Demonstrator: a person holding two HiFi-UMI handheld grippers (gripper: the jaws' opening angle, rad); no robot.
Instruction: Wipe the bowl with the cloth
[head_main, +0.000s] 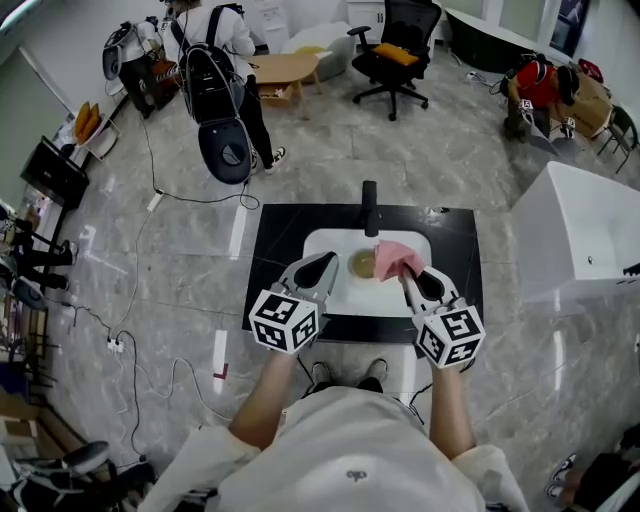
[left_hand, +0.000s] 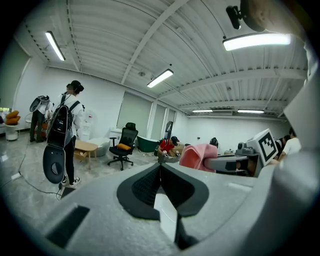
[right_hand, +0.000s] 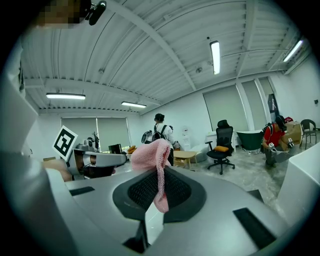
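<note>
— Bowl (head_main: 361, 264): you have it down in the white sink (head_main: 322, 243), a small yellowish one, just ahead of your two claws and between them.
— That sink is set in the black counter (head_main: 275, 240). The dark faucet (head_main: 369, 206) stands at its far edge, straight beyond the bowl.
— Your right claw (head_main: 404, 276) is clamped on the pink cloth (head_main: 392, 257). In the right gripper view you see the cloth (right_hand: 150, 155) pinched between the jaws of the right claw (right_hand: 159, 175), with a bunch standing above the tips and a strip running down between them.
— From your head view the bunch lies over the bowl's right side. Whether it touches the bowl, you cannot tell from up there.
— Your left claw (head_main: 331, 258) is closed with nothing in it. The left gripper view shows the left claw (left_hand: 160, 168) with its jaws meeting tip to tip.
— Its tips sit over the left part of the sink, just beside the bowl and apart from the cloth. In that same view the cloth (left_hand: 196, 156) shows off to the right.
— Beyond the counter, a person with a backpack (head_main: 215, 60) stands on the grey floor (head_main: 430, 150), and an office chair (head_main: 395, 50) is well apart from you
</note>
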